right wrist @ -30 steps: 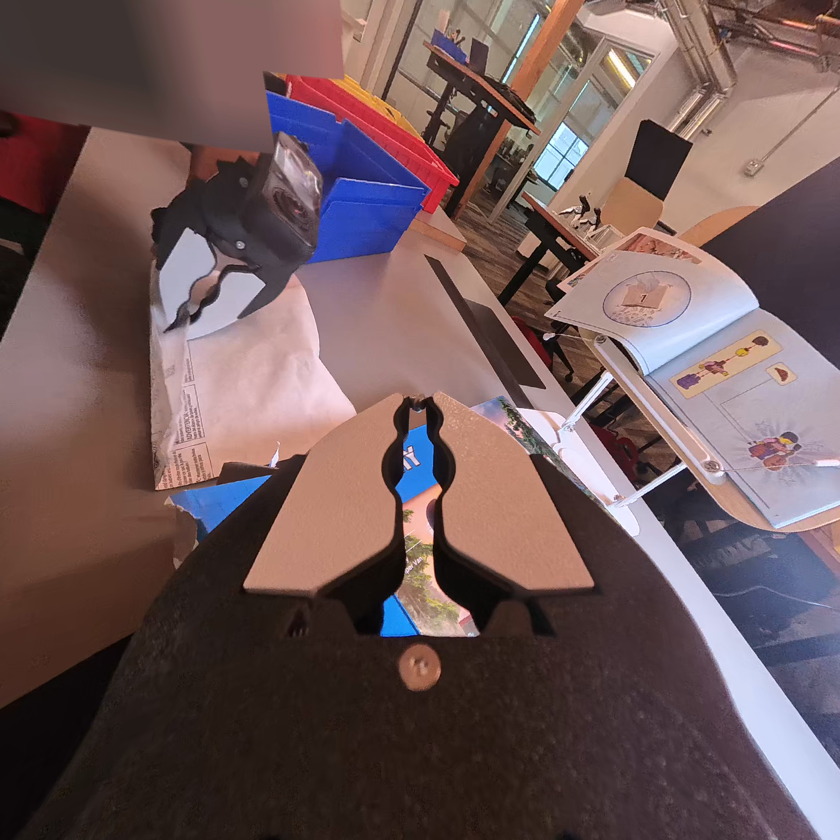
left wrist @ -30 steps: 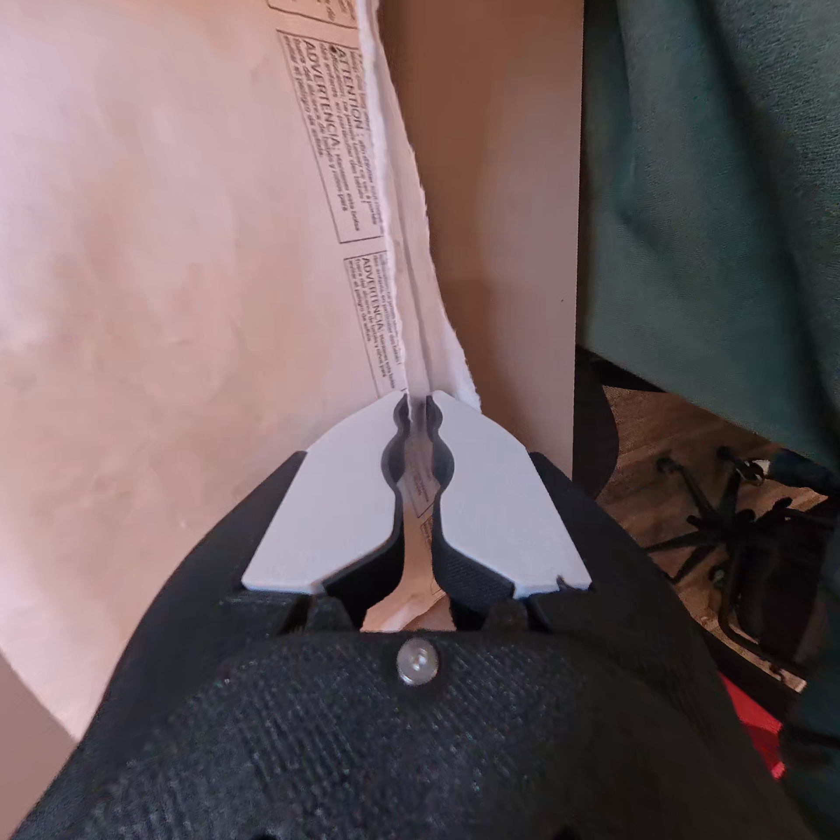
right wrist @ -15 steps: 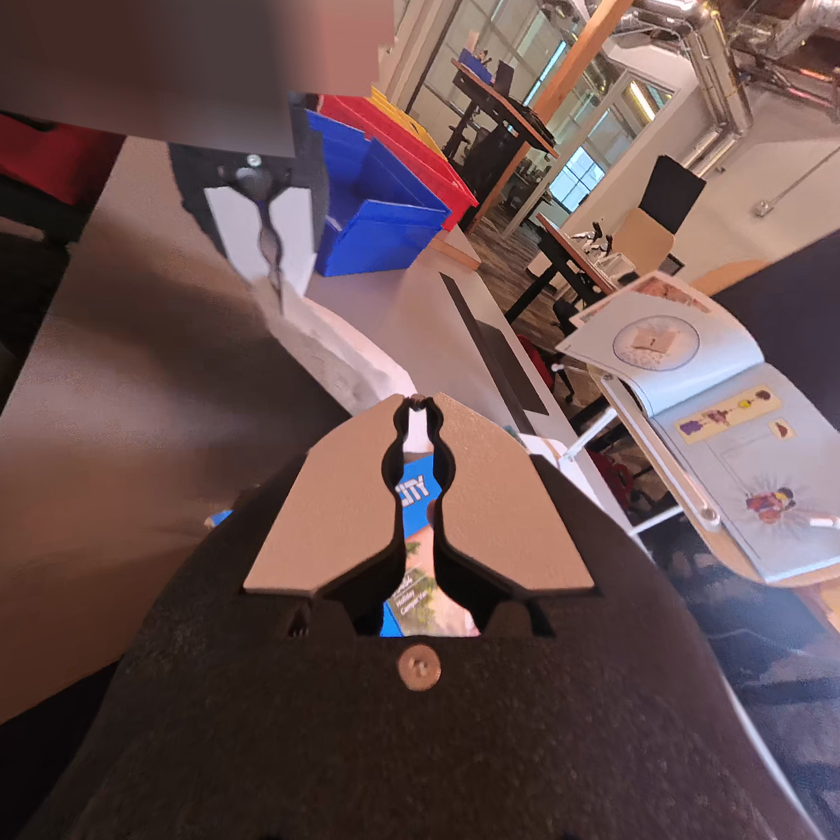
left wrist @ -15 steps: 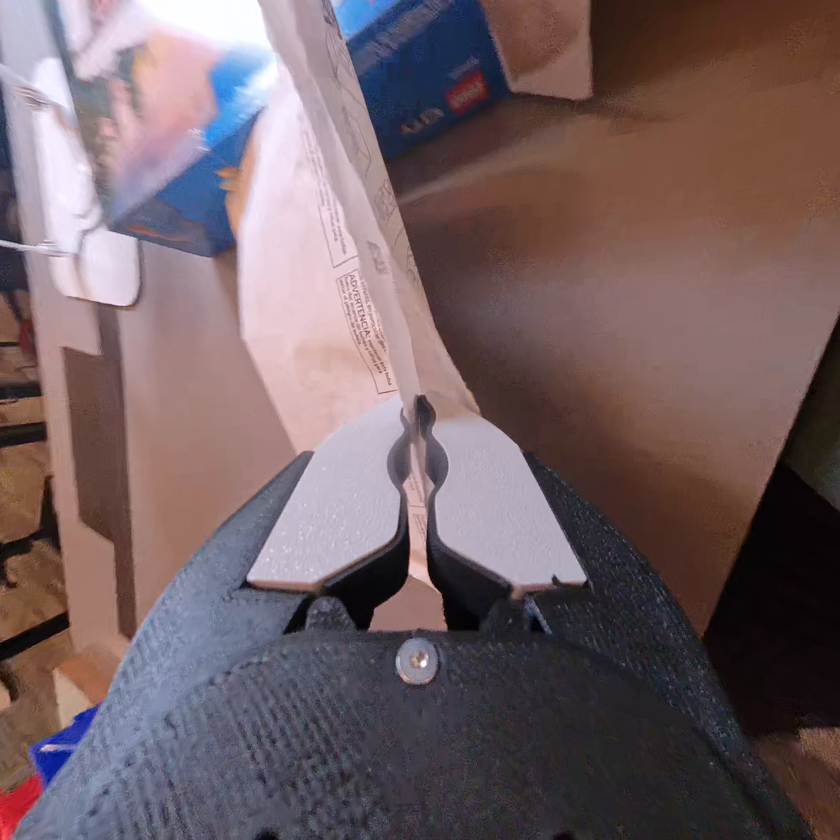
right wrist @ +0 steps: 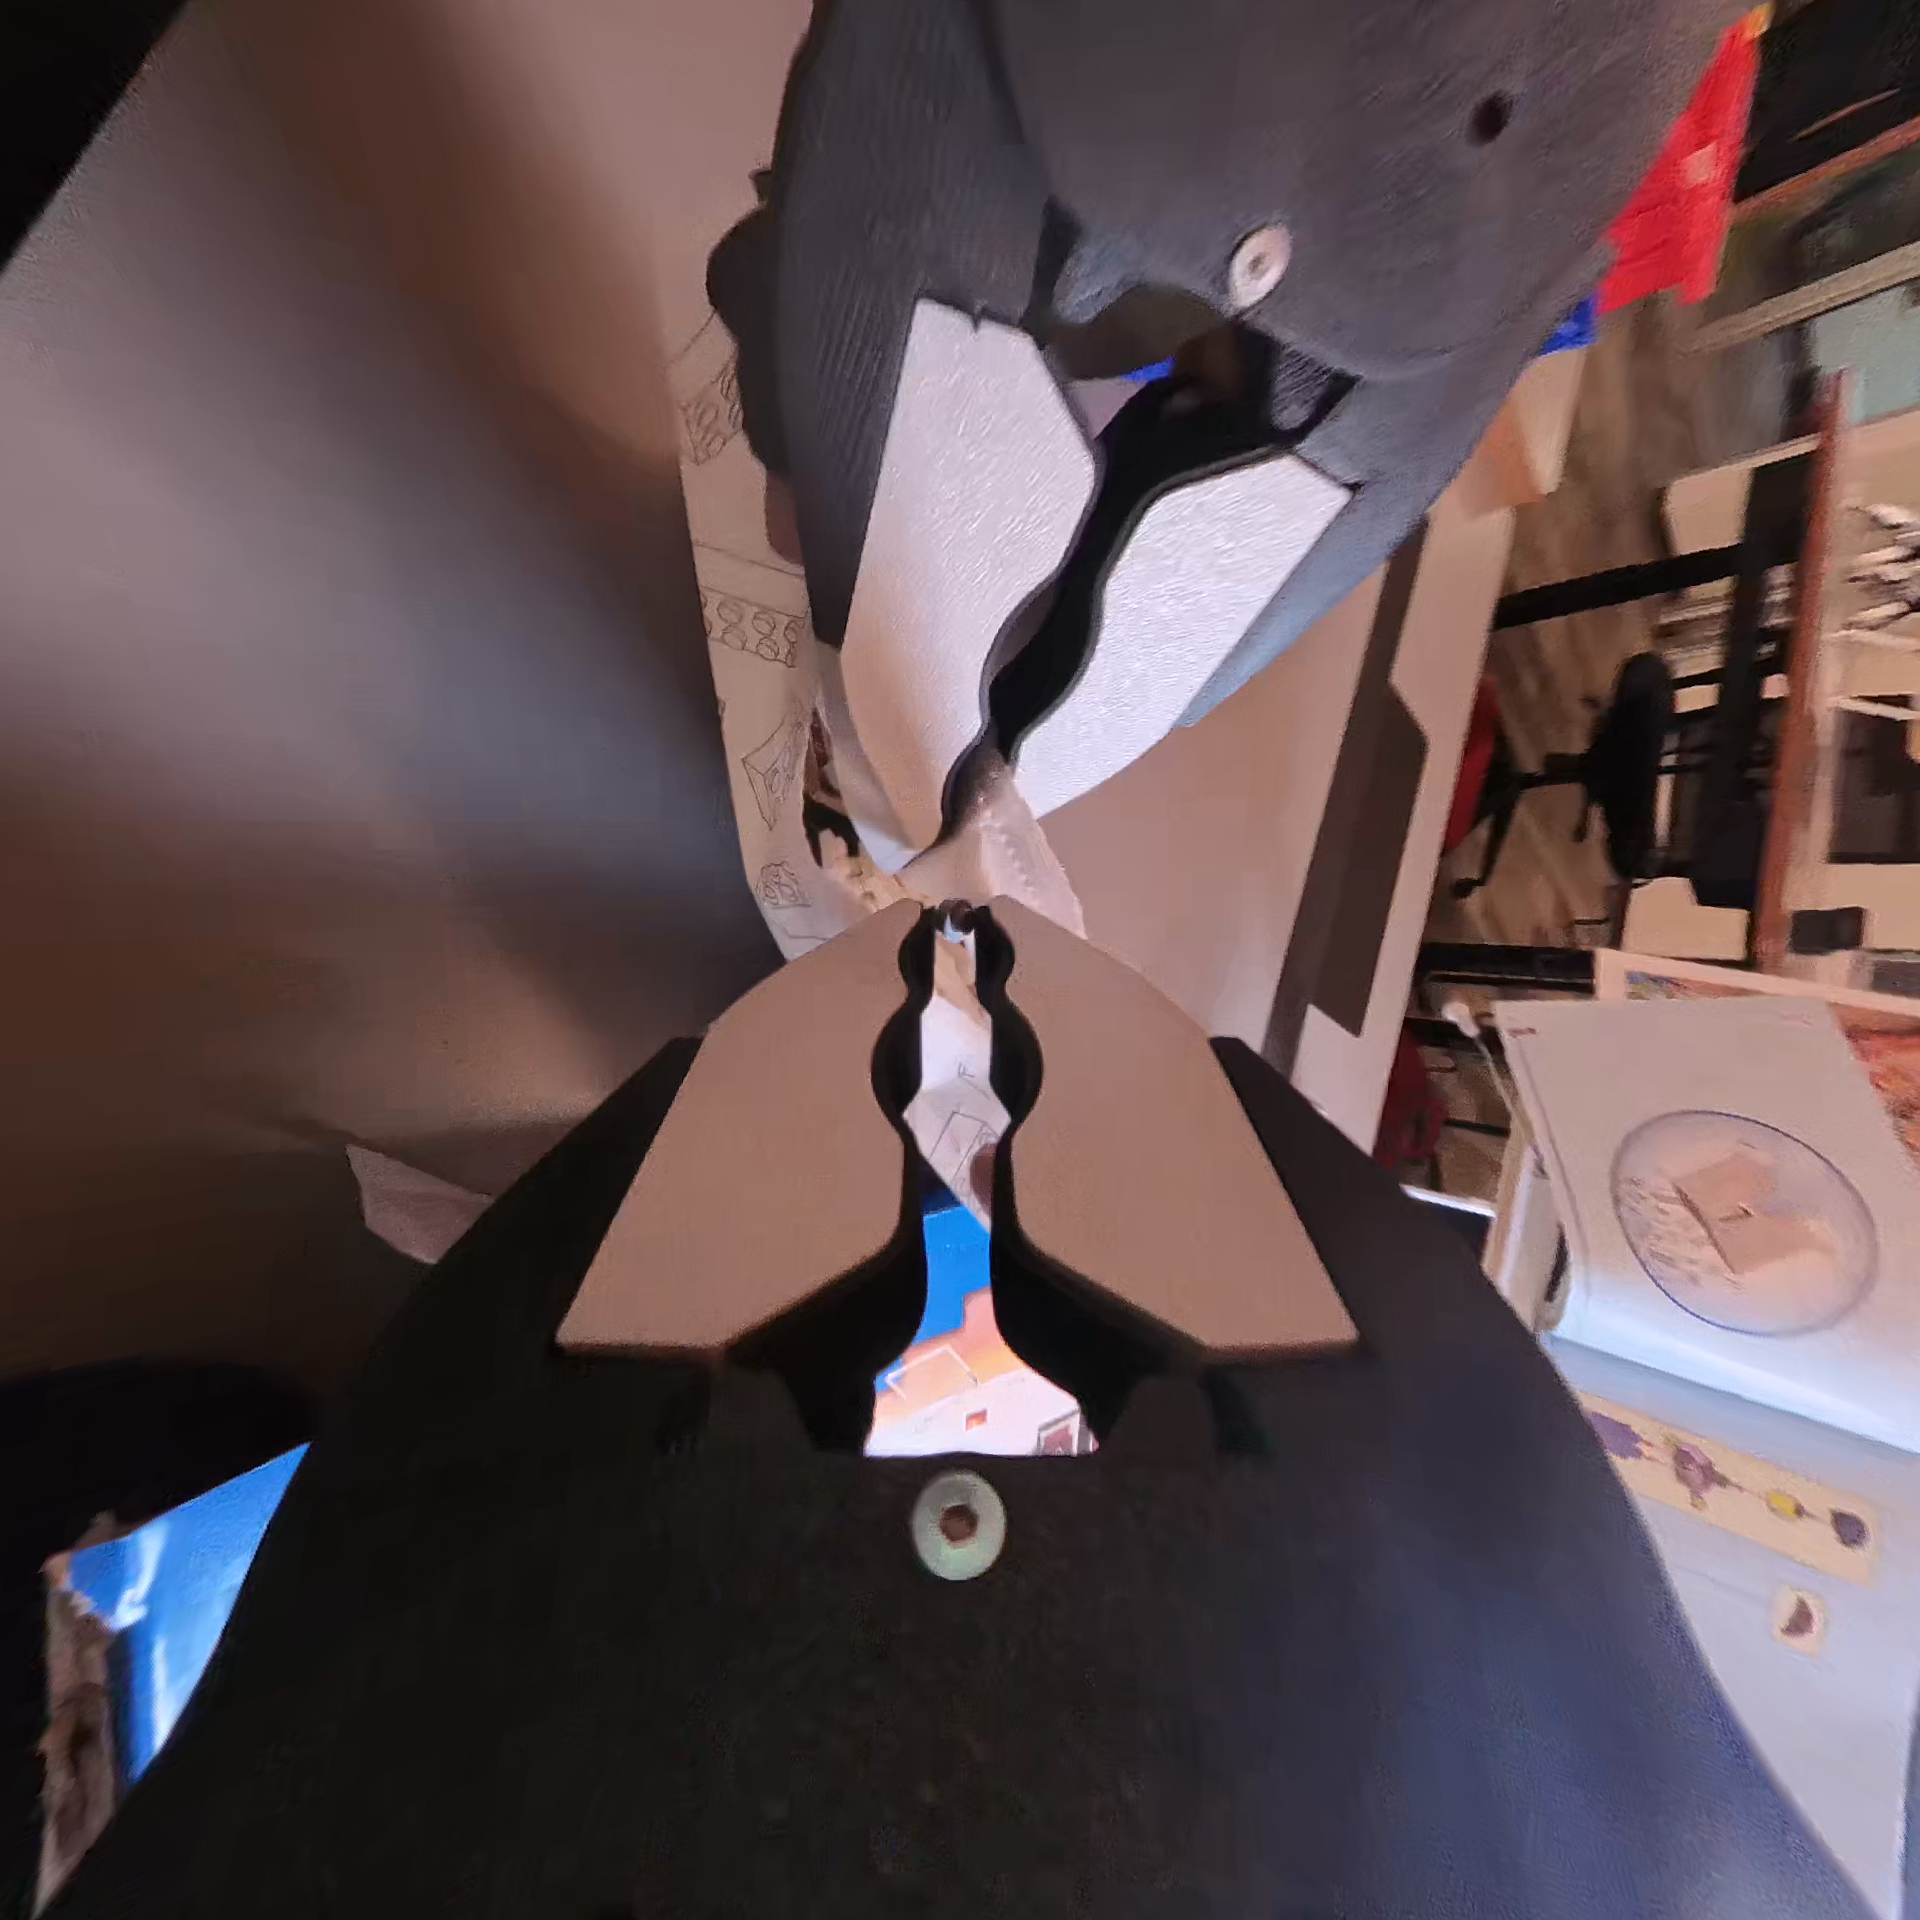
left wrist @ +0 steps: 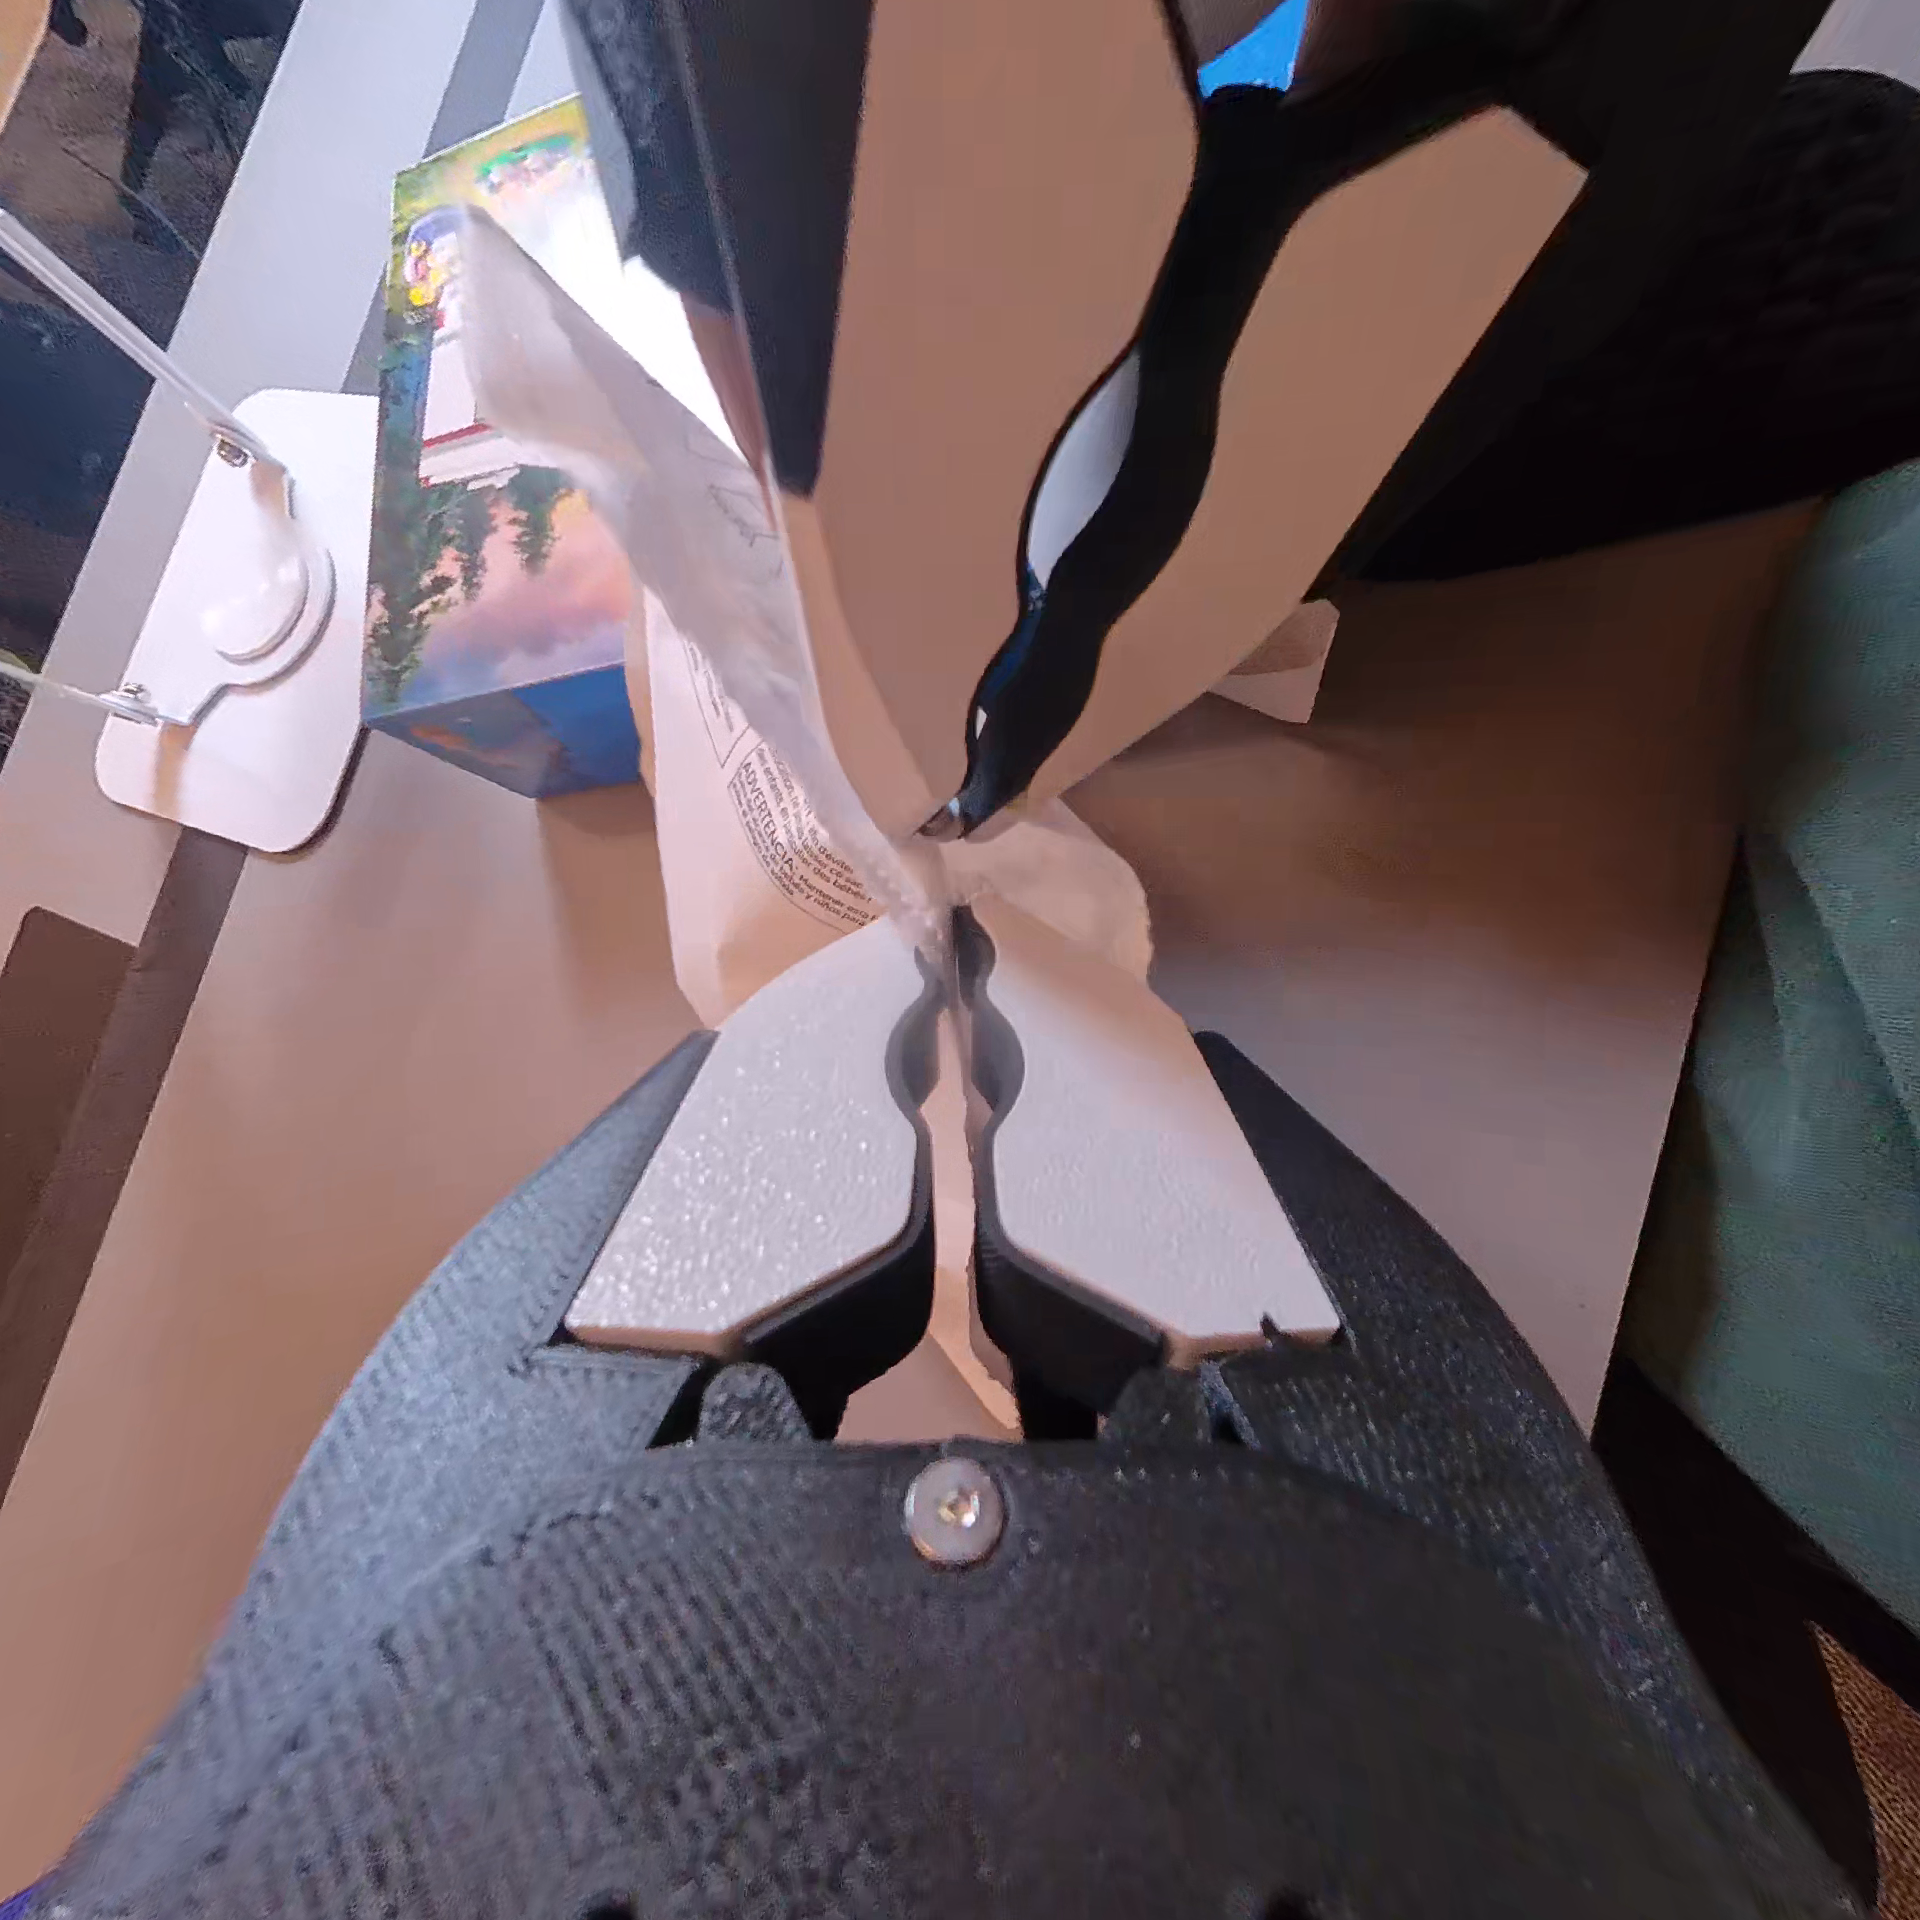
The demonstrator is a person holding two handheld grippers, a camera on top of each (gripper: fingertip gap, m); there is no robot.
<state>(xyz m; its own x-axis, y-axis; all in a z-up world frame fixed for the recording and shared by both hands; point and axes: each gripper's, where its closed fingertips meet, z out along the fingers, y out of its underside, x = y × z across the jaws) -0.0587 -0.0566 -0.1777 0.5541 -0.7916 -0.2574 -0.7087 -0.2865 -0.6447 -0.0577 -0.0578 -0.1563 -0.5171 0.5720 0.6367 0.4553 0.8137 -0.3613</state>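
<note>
An open-plan office or lab: long pale desks [right wrist: 1340, 790], a swivel chair [right wrist: 1631, 769], stacked red bins [right wrist: 1683, 218]

A: How many grippers are there?
B: Two. The left gripper [left wrist: 951, 920] and the right gripper [right wrist: 954, 920] meet tip to tip.
A: And paper bags?
B: One white paper bag [left wrist: 717, 831], pinched between both sets of tips.
A: Any boxes?
B: One blue illustrated box [left wrist: 499, 540], left of and beyond the left claw's tips.
A: Anything else to count?
B: One open instruction booklet [right wrist: 1704, 1299], right of the right claw, and one white stand base [left wrist: 239, 623], far left of the left claw.
</note>
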